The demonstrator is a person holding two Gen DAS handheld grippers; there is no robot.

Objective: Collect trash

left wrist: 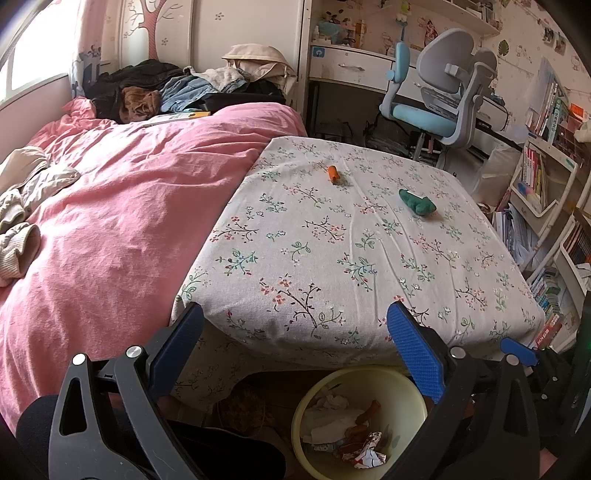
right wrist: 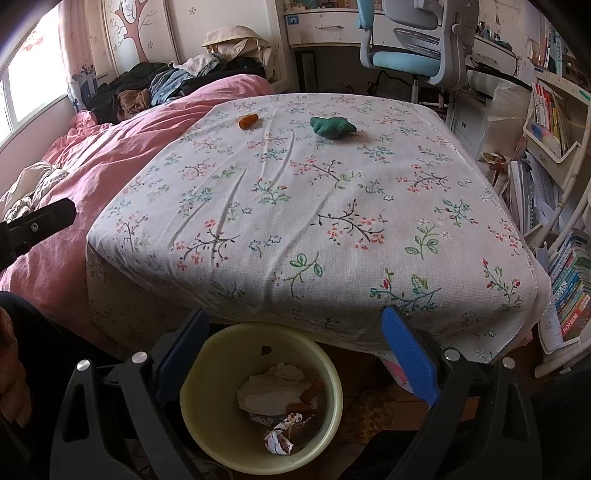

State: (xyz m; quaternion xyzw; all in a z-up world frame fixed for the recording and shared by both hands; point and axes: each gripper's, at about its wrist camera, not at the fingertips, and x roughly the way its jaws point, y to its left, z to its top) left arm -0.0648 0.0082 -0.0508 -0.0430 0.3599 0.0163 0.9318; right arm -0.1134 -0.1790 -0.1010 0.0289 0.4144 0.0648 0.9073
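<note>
Floral tablecloth (right wrist: 295, 206), pink duvet (left wrist: 110, 221), yellow bin (right wrist: 207, 373), blue-padded tongs (right wrist: 295, 354)

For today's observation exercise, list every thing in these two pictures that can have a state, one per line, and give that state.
Left gripper: jaws open, holding nothing.
Right gripper: jaws open, holding nothing.
Bin: upright on the floor, partly filled with tissue and wrappers.
Orange scrap: lying on the flowered cloth, not yet collected.
Green scrap: lying on the cloth, apart from the orange scrap.
Flowered cloth: spread over the table, slightly creased.
Desk drawer: closed.

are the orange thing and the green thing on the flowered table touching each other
Apart. Both wrist views show bare tablecloth between the orange piece and the green piece.
</note>
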